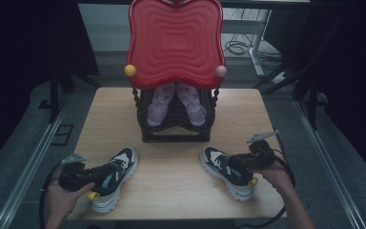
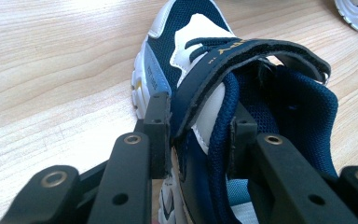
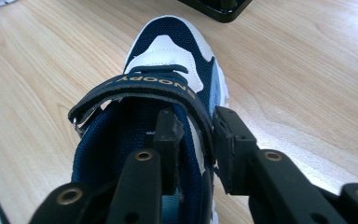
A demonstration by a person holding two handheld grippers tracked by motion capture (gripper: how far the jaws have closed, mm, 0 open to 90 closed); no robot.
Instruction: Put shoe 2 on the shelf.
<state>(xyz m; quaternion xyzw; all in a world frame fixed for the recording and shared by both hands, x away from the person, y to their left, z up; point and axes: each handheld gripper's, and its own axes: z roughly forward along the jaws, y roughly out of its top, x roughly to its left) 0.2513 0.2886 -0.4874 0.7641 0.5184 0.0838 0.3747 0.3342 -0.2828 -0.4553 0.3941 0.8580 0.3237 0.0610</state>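
Near edge of worktop (image 1: 171, 191): left hand-held gripper (image 1: 106, 174) clamps left shoe (image 1: 116, 175) by its collar wall, right hand-held gripper (image 1: 236, 164) likewise on right shoe (image 1: 226, 171) — light, soft-sided, likely to sag, so grip near the strap — rack (image 1: 176, 126) beyond.

I'm looking down on a pale wood-grain desk (image 1: 171, 186) standing on grey floor (image 1: 9, 157). Metal rails (image 1: 26, 176) run along the floor past the desk's left and right edges. Beyond the far edge, a white table leg (image 1: 257, 43) stands with dark cables (image 1: 236, 47) coiled beside it. Both sides of the room are dark.
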